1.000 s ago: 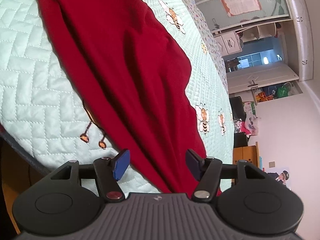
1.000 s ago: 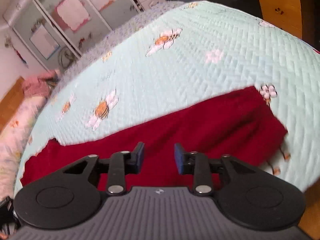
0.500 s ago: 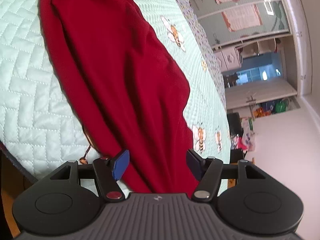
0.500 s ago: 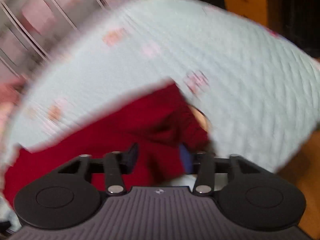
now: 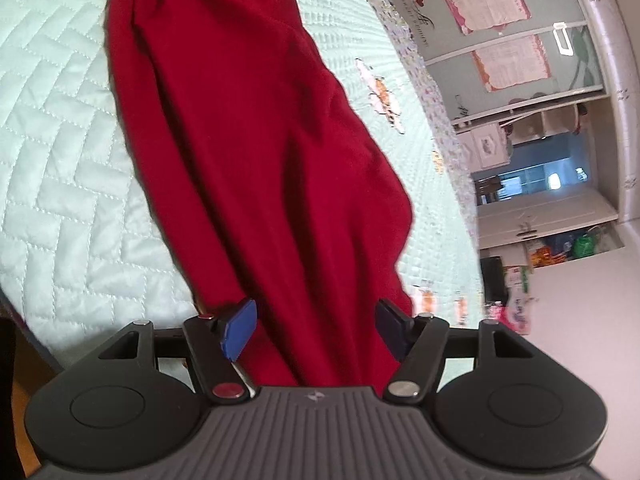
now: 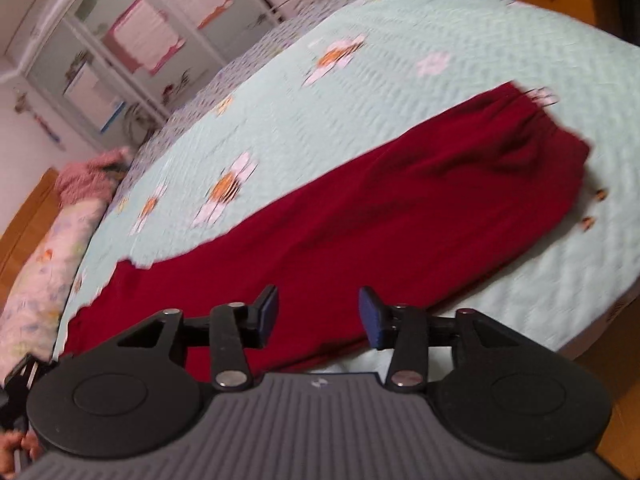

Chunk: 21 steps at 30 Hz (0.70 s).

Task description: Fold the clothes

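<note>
The left tool [image 5: 316, 330] stood wide apart, its jaws opening, the red garment [image 5: 256, 152] running between them unpinched. The right tool [image 6: 318, 314] was also opening over the garment, empty. The garment lay stretched along the bed [image 6: 500, 40] near its edge, beside a pillow [image 6: 44, 264].

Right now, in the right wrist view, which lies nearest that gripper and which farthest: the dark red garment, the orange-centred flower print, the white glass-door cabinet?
From the right gripper:
1. Dark red garment, directly ahead.
2. Orange-centred flower print, mid-bed, left.
3. White glass-door cabinet, far wall.
</note>
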Available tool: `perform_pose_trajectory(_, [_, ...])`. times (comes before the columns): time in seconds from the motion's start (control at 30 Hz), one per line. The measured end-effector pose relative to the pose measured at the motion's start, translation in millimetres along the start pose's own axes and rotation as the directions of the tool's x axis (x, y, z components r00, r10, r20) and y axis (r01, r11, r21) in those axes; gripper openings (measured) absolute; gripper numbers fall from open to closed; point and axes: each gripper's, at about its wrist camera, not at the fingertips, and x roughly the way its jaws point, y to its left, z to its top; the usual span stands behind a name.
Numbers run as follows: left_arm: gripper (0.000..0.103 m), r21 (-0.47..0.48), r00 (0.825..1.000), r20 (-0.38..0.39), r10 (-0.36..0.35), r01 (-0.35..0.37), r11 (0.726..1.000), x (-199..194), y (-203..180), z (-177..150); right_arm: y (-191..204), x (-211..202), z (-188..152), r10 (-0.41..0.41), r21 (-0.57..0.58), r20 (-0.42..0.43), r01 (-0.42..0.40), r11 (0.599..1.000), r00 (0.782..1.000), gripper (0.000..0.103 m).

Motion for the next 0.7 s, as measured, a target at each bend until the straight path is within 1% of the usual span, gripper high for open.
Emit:
perform_pose_trajectory(0.13, [0.068, 0.027, 1.0, 0.023, 0.017, -0.017, 0.999, 9.3, 1.7, 1.1, 28.9, 3.4, -11.1, 0.038, -0.076, -0.024, -0.04, 0.996, 0.999, 0.049])
perform_pose_trajectory(0.2, [0.068, 0.041, 0.999, 0.037, 0.015, -0.017, 0.999, 12.9, 0.9, 2.0, 44.0, 5.8, -17.8, 0.058, -0.117, -0.037, -0.062, 0.991, 0.998, 0.053])
perform_pose_trajectory(0.3, [0.068, 0.056, 0.998, 0.057, 0.005, -0.008, 0.998, 16.1, 2.3, -0.6, 55.4, 13.2, -25.3, 0.069, -0.121, -0.069, -0.077, 0.99, 0.995, 0.055])
perform_pose_trajectory(0.37, [0.066, 0.065, 0.997, 0.071, -0.01, 0.005, 0.998, 16.9, 4.5, -2.7, 58.4, 21.1, -27.5, 0.065, -0.115, -0.083, -0.075, 0.991, 0.994, 0.055])
perform_pose_trajectory(0.43, [0.056, 0.085, 0.997, 0.078, -0.025, 0.018, 0.996, 15.9, 6.8, -4.1, 61.3, 25.2, -30.5, 0.059, -0.116, -0.088, -0.069, 0.991, 0.994, 0.055])
perform_pose_trajectory(0.47, [0.038, 0.092, 0.997, 0.077, -0.033, 0.026, 0.995, 15.4, 8.4, -4.1, 62.9, 25.9, -32.3, 0.057, -0.118, -0.089, -0.068, 0.991, 0.994, 0.055])
perform_pose_trajectory(0.5, [0.012, 0.092, 0.997, 0.064, -0.042, 0.036, 0.995, 14.8, 11.0, -2.9, 64.5, 26.6, -34.1, 0.056, -0.121, -0.089, -0.066, 0.99, 0.994, 0.055])
perform_pose_trajectory(0.53, [0.007, 0.093, 0.997, 0.052, -0.05, 0.045, 0.995, 13.4, 12.8, -2.6, 66.5, 26.2, -35.1, 0.055, -0.127, -0.088, -0.066, 0.99, 0.995, 0.055])
perform_pose_trajectory(0.6, [0.006, 0.126, 0.996, 0.06, -0.073, 0.065, 0.99, 5.7, 10.0, -2.6, 70.8, 24.9, -36.9, 0.054, -0.139, -0.086, -0.066, 0.988, 0.995, 0.055])
perform_pose_trajectory(0.7, [0.004, 0.196, 0.991, 0.07, -0.111, 0.095, 0.976, -7.0, -1.5, -0.8, 91.9, 21.8, -44.7, 0.052, -0.262, -0.075, -0.07, 0.963, 0.996, 0.055])
